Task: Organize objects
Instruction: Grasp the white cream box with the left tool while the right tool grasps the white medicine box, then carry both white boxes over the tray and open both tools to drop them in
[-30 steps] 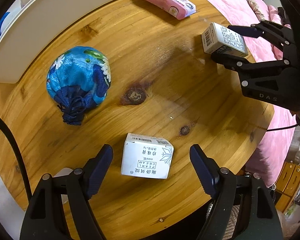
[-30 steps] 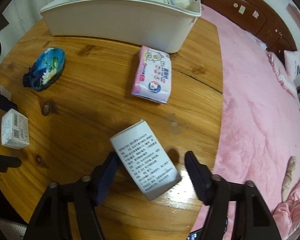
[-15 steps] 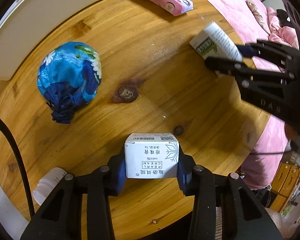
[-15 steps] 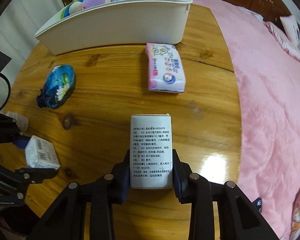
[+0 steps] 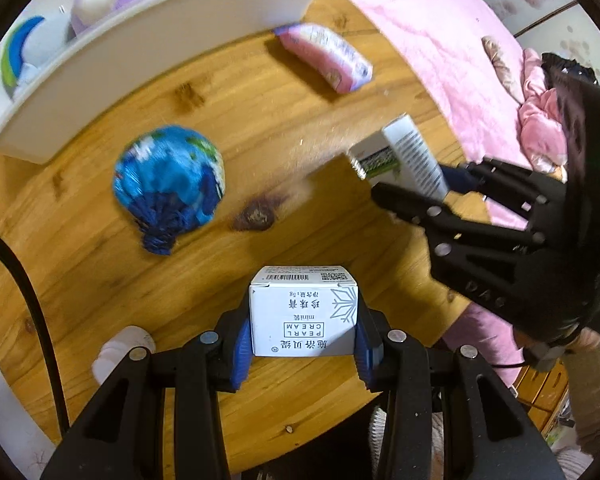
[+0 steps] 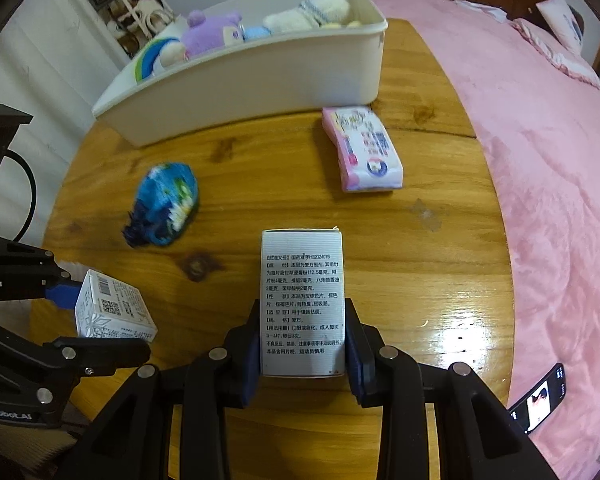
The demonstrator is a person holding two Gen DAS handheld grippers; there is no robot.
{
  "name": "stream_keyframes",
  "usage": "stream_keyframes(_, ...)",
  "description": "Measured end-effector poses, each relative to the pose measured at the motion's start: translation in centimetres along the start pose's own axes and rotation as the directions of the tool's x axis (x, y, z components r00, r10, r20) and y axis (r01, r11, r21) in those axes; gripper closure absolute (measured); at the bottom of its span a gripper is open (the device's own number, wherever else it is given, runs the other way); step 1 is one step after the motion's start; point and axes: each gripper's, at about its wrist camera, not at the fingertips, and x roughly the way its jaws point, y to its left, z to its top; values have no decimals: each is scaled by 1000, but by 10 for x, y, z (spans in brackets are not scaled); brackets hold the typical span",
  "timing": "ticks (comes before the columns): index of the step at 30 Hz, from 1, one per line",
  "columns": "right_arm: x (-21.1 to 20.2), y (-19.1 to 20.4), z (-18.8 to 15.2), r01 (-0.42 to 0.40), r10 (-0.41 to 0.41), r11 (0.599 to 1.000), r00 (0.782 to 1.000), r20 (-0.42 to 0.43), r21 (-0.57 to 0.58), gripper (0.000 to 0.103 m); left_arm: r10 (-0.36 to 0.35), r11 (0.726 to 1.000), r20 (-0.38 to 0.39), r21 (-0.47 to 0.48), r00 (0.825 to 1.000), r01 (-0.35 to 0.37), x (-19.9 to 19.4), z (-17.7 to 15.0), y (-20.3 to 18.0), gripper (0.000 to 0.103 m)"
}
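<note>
Round wooden table [image 6: 440, 288] beside pink bed. Left gripper [image 5: 302, 338] clamps pearl cream box [image 5: 304, 312]; right gripper [image 6: 302, 350] clamps medicine box [image 6: 302, 304], both lifted clear. Carry level over white bin [image 6: 260, 80] rim (plush toys inside), release low, one at a time.

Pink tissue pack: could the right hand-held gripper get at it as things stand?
Probably not yet. The right hand-held gripper is shut on the tall medicine box, so its jaws are occupied. The bare table before the pink tissue pack looks unobstructed.
</note>
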Motion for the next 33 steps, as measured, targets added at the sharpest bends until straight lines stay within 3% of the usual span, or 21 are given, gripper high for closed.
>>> stream_keyframes(4,-14,7,7,-1,1,1000,999,36,14,68,-9,1000,54,-12,998,9,-23,29,4,59)
stream_keyframes(7,-30,14,18,-7,6,1000,997,82,15,68,-19,999,98,-33,995,22,-52,34,13,59)
stream_keyframes(14,-75,31,51,-23,19,1000,981,194,21,68,46,997,212,-69,976,-32,-112,61,34,59)
stream_keyframes(22,-113,42,95,-16,3,999,966,259,46,68,121,989,353,-123,928,-82,-175,89,59,59)
stream_keyframes(33,-138,63,160,-42,27,999,934,356,35,68,178,977,468,-187,866,-100,-217,125,77,59)
